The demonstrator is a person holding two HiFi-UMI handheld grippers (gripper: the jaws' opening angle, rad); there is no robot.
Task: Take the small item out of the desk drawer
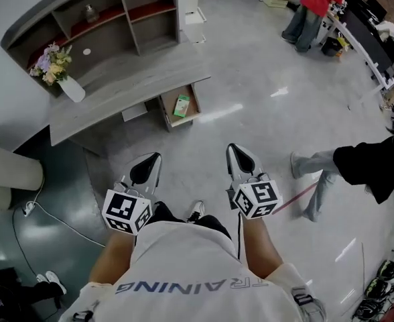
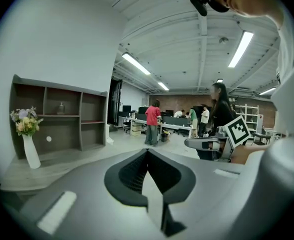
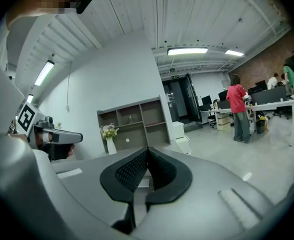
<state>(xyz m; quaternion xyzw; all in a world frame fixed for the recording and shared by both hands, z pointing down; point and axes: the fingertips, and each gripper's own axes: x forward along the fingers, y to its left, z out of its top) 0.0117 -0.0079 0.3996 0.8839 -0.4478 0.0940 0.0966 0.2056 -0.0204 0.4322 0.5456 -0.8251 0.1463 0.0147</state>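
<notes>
A small green box (image 1: 181, 105) with a pale label lies inside the open wooden drawer (image 1: 165, 110), which is pulled out from under the front edge of the long grey wood-grain tabletop (image 1: 116, 89). The box sits toward the middle of the drawer, apart from its walls. The left tongs (image 1: 153, 159) and the right tongs (image 1: 235, 151) are held side by side over the glossy grey floor (image 1: 250, 79), well apart from the drawer and pointing roughly toward it. Seen along its own jaws, the left tongs (image 2: 147, 152) have their black ribbed pads meeting at the tips with nothing between them. The right tongs (image 3: 148, 149) are likewise pressed together and empty. On the left end of the tabletop stands a white vase (image 1: 72, 89) of pale mixed flowers (image 1: 51, 62), in front of a grey open shelf unit (image 1: 110, 19) with red-lined upper compartments. A white cable (image 1: 49, 217) trails over the darker floor at the left. A person in a red top (image 1: 314, 5) stands at a far white desk.
</notes>
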